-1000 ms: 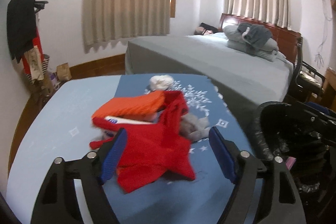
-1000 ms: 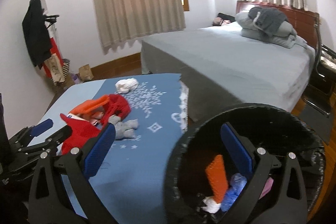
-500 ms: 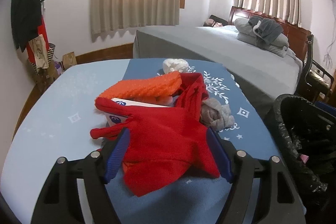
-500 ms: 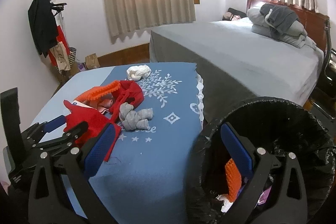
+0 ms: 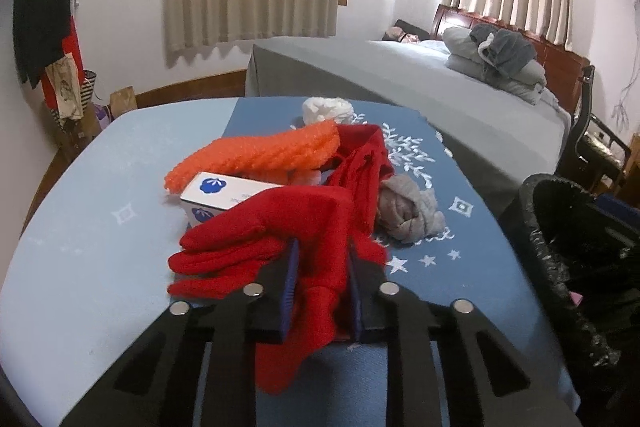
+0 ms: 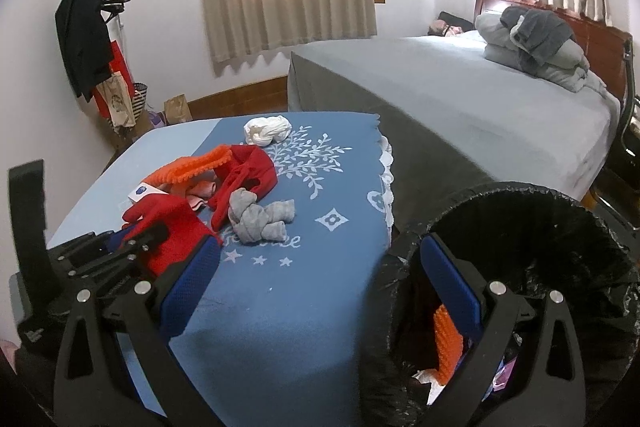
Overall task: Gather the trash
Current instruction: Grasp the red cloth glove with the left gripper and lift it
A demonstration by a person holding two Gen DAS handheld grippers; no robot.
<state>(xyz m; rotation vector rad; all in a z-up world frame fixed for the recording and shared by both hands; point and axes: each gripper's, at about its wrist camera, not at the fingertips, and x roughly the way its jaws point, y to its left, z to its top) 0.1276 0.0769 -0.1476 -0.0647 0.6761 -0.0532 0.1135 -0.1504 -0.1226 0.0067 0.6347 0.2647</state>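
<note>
My left gripper [image 5: 320, 259] is shut on a red glove [image 5: 296, 227] that lies at the near edge of a pile on the blue table [image 5: 100, 227]. The pile holds an orange bumpy glove [image 5: 260, 155], a white box with blue logos [image 5: 224, 193], a second red cloth [image 5: 368, 159] and a grey knotted sock [image 5: 408, 211]. A white wad [image 5: 328, 109] lies farther back. My right gripper [image 6: 316, 259] is open and empty, over the table's right edge and the rim of the black-lined trash bin [image 6: 560, 227]. The right wrist view also shows the left gripper [image 6: 132, 243] on the red glove [image 6: 168, 223].
The bin holds an orange piece [image 6: 448, 339] and other scraps. A grey bed [image 6: 480, 99] with folded bedding stands behind the table. A coat rack [image 6: 84, 27] with bags is at the left wall. A black chair [image 5: 592, 131] stands at the far right.
My left gripper has closed its jaws onto the red glove, which it straddled open before. My right gripper has shifted left, so more of the table shows and the bin sits farther right.
</note>
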